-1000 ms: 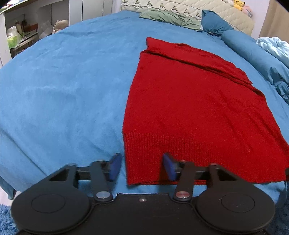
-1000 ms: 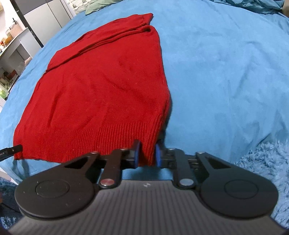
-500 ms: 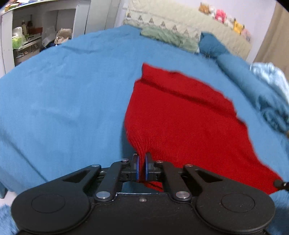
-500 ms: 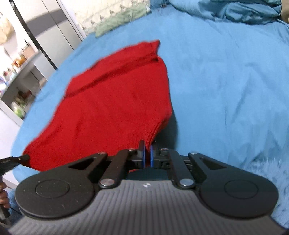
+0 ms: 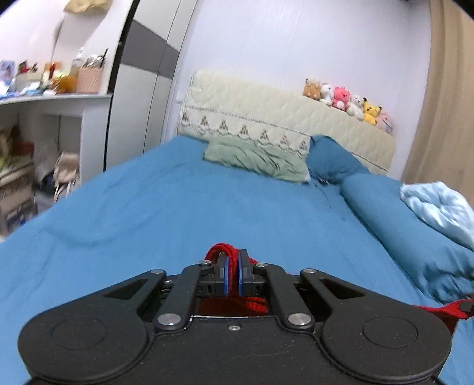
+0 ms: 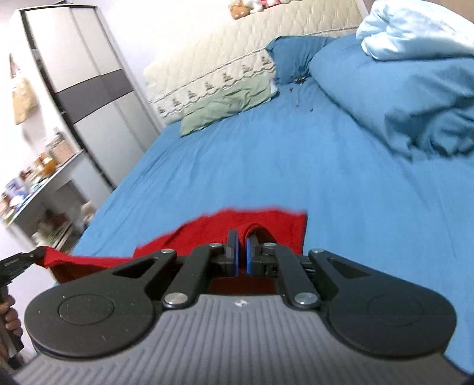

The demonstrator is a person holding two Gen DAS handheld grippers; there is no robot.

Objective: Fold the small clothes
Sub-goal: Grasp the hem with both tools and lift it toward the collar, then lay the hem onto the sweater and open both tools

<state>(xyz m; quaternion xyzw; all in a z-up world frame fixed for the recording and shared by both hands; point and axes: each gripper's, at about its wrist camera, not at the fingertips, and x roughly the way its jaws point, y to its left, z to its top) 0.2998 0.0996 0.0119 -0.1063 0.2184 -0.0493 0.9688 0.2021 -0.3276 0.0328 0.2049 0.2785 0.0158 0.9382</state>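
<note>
The red knit sweater (image 6: 260,225) is lifted off the blue bed (image 6: 266,165) by its hem. My left gripper (image 5: 232,274) is shut on one hem corner; a tuft of red knit (image 5: 220,250) sticks out above its blue pads. My right gripper (image 6: 241,254) is shut on the other hem corner. In the right wrist view the sweater stretches left to the left gripper's tip (image 6: 20,259). In the left wrist view a strip of sweater (image 5: 441,309) runs to the right edge. Most of the sweater hangs hidden below both grippers.
A green pillow (image 5: 257,160) and a blue pillow (image 5: 331,160) lie at the quilted headboard (image 5: 266,118), with plush toys (image 5: 346,99) on top. A rolled blue duvet (image 6: 400,88) and pale blanket (image 6: 414,26) lie on the right. A cluttered shelf (image 5: 38,97) and wardrobe (image 6: 89,88) stand left.
Both grippers, shut on the hem, have risen and tilted up, lifting the sweater off the bed. The flat sweater has dropped out of view and the headboard now shows.
</note>
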